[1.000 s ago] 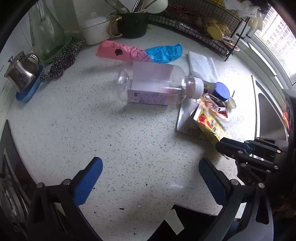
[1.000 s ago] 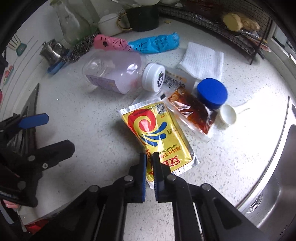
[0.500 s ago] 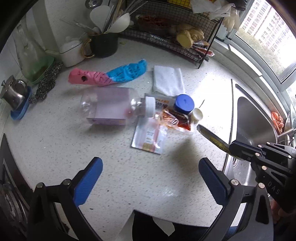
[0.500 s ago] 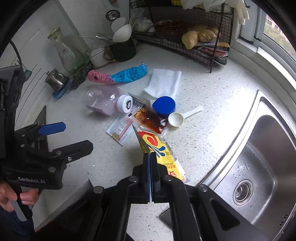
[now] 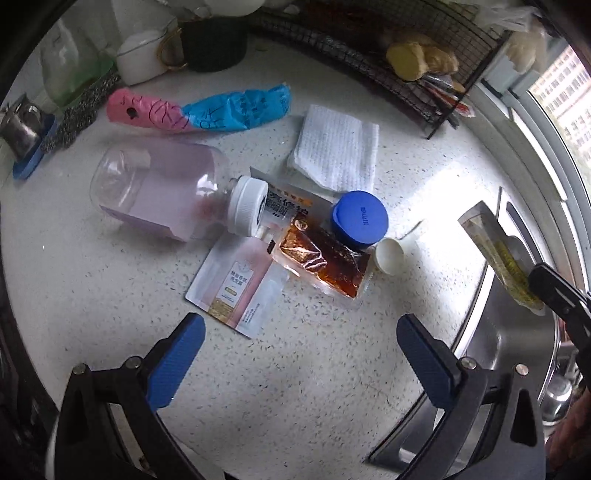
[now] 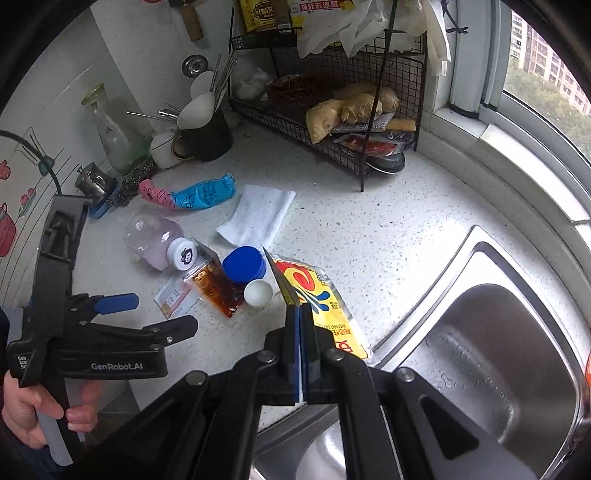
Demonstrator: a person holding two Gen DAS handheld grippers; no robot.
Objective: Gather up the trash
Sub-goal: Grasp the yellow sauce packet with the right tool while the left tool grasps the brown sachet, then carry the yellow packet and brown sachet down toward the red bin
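Our right gripper (image 6: 300, 325) pinches the yellow sachet (image 6: 325, 302) at one edge, holding it off the counter (image 6: 388, 236) near the sink (image 6: 498, 350). It looks light, limp and glossy, so we judge an edge pinch sufficient, though it may slide. Left gripper (image 5: 295, 339) is spread wide and empty above the pink sachet (image 5: 240, 284), brown sachet (image 5: 325, 258) and bottle (image 5: 166, 192).

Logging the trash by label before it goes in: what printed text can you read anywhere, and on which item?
"GenRobot.AI": left gripper body.
"INSTANT DRY": yellow packet, upside down, clamped in the right gripper.
Chinese print on the pink sachet, blue lid and rack bottles: too small or blurred.
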